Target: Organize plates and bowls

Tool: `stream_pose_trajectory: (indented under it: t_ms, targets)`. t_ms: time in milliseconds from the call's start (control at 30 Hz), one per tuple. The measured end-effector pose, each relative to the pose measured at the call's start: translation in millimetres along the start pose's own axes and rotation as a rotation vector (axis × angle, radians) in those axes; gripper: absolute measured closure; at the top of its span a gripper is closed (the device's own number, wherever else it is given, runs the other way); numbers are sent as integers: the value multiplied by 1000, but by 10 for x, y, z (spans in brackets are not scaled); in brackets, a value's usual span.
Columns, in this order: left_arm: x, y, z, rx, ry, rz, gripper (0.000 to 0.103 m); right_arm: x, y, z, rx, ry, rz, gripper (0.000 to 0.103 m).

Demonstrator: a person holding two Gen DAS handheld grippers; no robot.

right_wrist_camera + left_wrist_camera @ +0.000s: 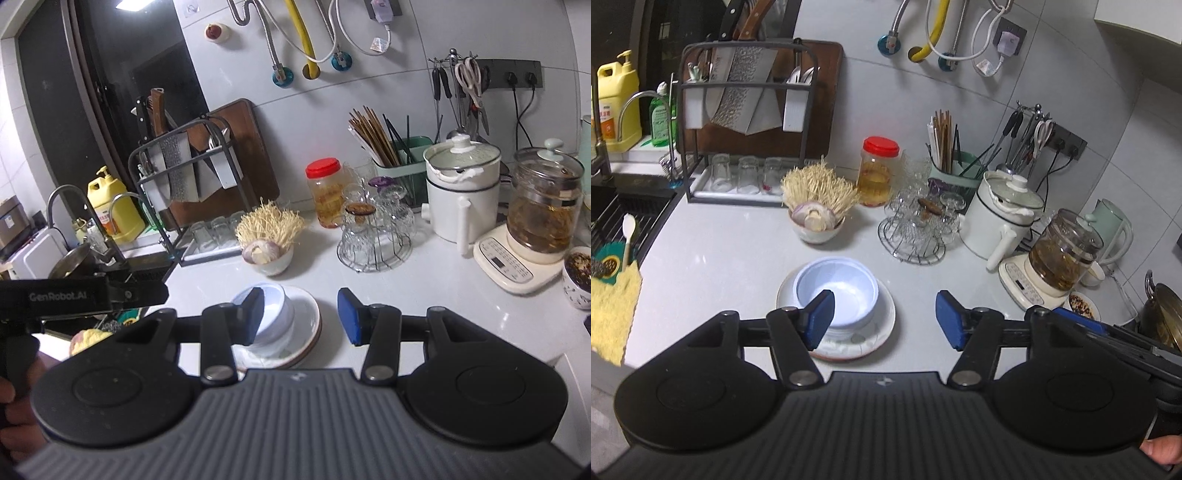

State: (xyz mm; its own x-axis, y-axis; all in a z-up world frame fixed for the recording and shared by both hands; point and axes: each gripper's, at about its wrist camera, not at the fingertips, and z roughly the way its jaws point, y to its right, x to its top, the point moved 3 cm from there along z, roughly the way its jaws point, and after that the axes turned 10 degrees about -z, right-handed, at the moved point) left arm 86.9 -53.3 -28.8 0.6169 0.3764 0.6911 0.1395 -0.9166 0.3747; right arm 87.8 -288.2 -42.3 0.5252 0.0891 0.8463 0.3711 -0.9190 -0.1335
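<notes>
A white bowl (846, 291) (275, 317) sits inside a white plate (882, 325) (308, 321) on the pale counter. My left gripper (884, 319) hovers just in front of this stack, open, with nothing between its blue pads; its left pad (820, 319) overlaps the bowl's near rim in the picture. My right gripper (302, 315) is also open and empty, to the right of the bowl. Behind the stack stands a second bowl (816, 230) (271, 260) filled with enoki mushrooms and an onion.
Behind are a wire rack of glasses (916, 229), a red-lidded jar (877, 173), a white pot (1001, 218), a glass kettle (1060, 254) and a knife rack (746, 122). The sink (624, 218) and a yellow cloth (613, 317) lie left. A small filled dish (1082, 304) sits right.
</notes>
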Motion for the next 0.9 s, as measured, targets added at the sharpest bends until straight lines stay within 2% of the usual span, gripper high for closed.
stream_pose_trajectory:
  t_ms: [567,633,667,800,867,900]
  targets:
    - [-557,1,-396,41,-17,-23,33,-371,-60,-440,-12,-30,-6,56]
    - [-592,5,-425,48,-15,-19,31,-373,-72,-471,-11,-24,-16,56]
    - [-611,10,-440,54,-15,-15,27,-381,-76,-488,-9,-21,-19,55]
    - [-655,30,-501,68,-1,-4,15,-395,-79,-547,-2,-5,-28,35]
    - [-685,48,-534,77,1,2,14,-407,-76,-584,0,2,-29,24]
    - [-693,53,-553,83,4,4,12,-418,-71,-607,-5,5,-26,22]
